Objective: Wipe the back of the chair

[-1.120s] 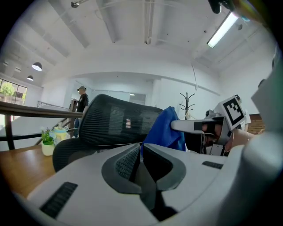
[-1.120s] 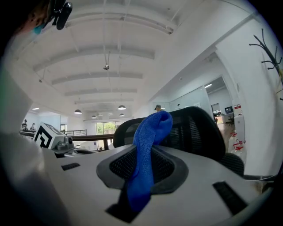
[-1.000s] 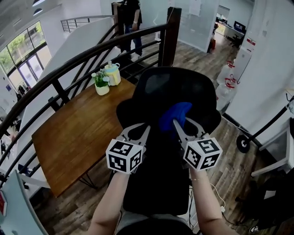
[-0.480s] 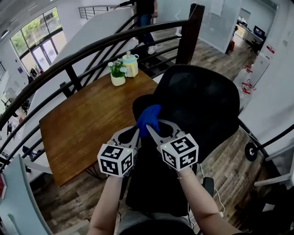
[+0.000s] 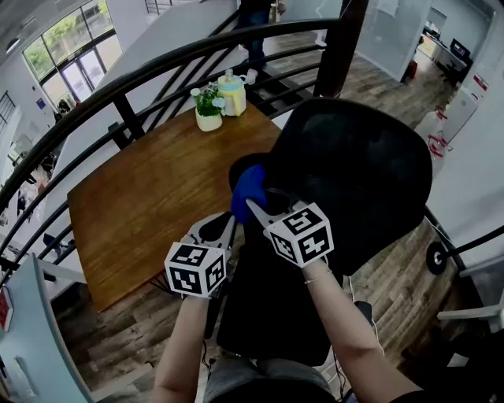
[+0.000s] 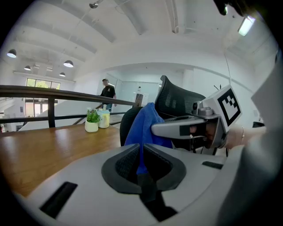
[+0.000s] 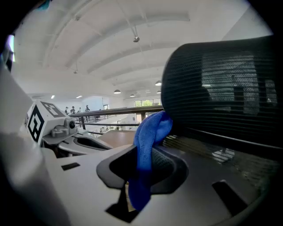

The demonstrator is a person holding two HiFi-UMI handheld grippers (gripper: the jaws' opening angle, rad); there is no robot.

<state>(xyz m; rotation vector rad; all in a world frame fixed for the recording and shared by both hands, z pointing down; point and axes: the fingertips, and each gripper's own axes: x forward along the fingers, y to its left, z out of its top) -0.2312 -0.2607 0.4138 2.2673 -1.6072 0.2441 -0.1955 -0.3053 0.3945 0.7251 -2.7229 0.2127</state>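
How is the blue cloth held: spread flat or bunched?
Bunched. The blue cloth hangs crumpled, clamped between the right gripper's shut jaws.

Tabletop (image 5: 150,205): brown wood, as I see it.
Potted plant (image 5: 209,110): white pot at the tabletop's far edge.
Yellow jar (image 5: 233,90): just beside the plant.
Railing (image 5: 118,86): black, curving behind.
Person (image 5: 256,24): I see them beyond the railing.
Floor (image 5: 394,283): wood planks.

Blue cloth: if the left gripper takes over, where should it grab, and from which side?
Grip the bunched free end of the blue cloth, which sticks out past the right gripper shut on its middle. Probably come from the left, over the table: the chair blocks the right.
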